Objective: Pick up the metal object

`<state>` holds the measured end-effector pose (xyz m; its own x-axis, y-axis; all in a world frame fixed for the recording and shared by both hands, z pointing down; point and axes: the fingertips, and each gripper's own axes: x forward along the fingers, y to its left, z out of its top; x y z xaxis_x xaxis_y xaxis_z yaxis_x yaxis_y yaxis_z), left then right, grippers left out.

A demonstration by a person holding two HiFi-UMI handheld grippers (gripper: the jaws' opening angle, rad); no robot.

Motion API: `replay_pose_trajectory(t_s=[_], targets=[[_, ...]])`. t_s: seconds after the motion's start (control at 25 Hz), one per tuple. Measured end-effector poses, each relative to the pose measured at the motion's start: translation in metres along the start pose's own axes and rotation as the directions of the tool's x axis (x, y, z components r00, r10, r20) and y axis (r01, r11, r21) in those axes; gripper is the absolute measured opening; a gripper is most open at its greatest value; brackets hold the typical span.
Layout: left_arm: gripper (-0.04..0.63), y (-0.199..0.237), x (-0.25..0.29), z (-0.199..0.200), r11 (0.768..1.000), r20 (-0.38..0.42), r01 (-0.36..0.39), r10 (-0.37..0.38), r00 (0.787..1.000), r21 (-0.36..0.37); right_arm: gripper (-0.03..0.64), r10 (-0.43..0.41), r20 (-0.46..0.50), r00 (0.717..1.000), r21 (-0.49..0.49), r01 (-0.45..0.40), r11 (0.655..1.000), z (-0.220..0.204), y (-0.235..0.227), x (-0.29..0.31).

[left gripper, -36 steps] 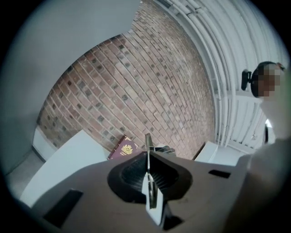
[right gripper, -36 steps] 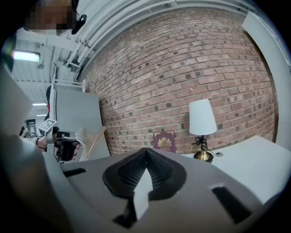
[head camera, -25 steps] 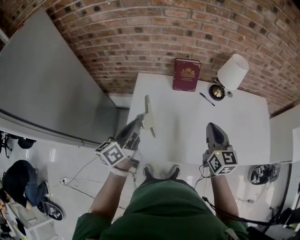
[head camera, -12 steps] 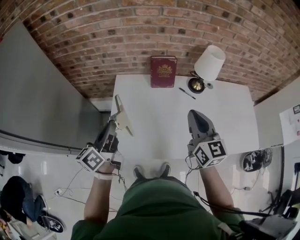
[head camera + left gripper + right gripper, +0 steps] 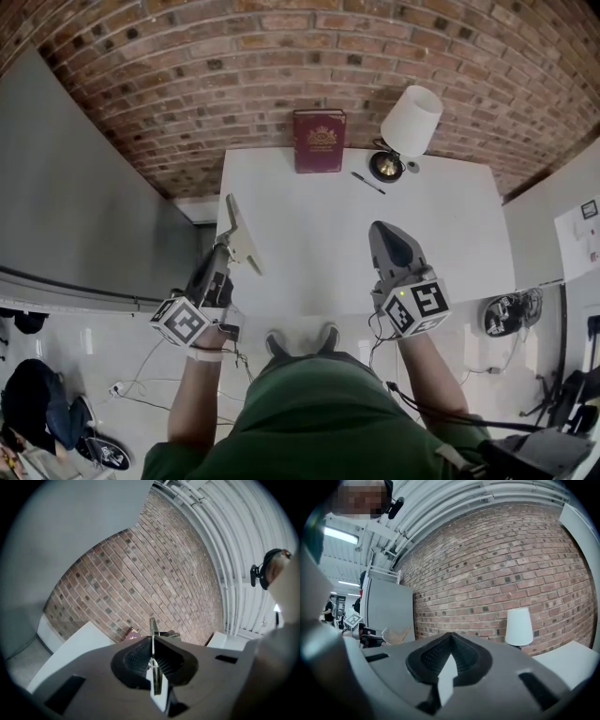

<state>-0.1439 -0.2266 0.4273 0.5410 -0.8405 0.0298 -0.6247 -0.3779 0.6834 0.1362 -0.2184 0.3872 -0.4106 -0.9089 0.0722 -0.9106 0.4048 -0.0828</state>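
Left gripper [image 5: 223, 251], seen from the head view, is clamped on the metal object [image 5: 240, 234], a thin pale plate held on edge in the air over the left edge of the white table [image 5: 319, 272]. The right gripper [image 5: 382, 234] hangs over the table's near right part, its jaws pressed together with nothing between them. A red book [image 5: 319, 141] stands at the table's far edge against the brick wall [image 5: 187, 75]. A lamp [image 5: 411, 120] with a white shade sits at the table's far right, and a black pen [image 5: 367, 183] lies on the table just in front of it. A grey panel [image 5: 84, 187] stands off the table's left side.

From the left gripper view, the ribbed pads close flat on the metal object [image 5: 153, 627], which shows edge-on and sticks out past the jaw tips. Beyond them lie the table [image 5: 70, 653] and the book [image 5: 132, 633] at its far edge, below the brick wall.

From the right gripper view, the two pads meet at their tips and hold nothing. The lamp [image 5: 519, 626] stands ahead to the right on the table [image 5: 567, 660]. Off the table's left side, the other gripper's marker cube [image 5: 353, 619] and the plate [image 5: 397, 635] show in front of the grey panel.
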Motion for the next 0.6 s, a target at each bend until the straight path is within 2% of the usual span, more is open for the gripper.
replay_pose_trajectory(t_s=[0.16, 0.6], targets=[[0.014, 0.0, -0.002, -0.001, 1.0, 0.006, 0.001, -0.001, 1.0, 0.013, 0.003, 0.006, -0.004, 1.0, -0.012, -0.006, 1.0, -0.003, 0.002, -0.001], [0.014, 0.008, -0.01, -0.003, 1.0, 0.009, -0.005, 0.005, 1.0, -0.016, 0.003, 0.018, -0.035, 0.999, 0.002, -0.018, 1.0, -0.013, 0.008, 0.003]])
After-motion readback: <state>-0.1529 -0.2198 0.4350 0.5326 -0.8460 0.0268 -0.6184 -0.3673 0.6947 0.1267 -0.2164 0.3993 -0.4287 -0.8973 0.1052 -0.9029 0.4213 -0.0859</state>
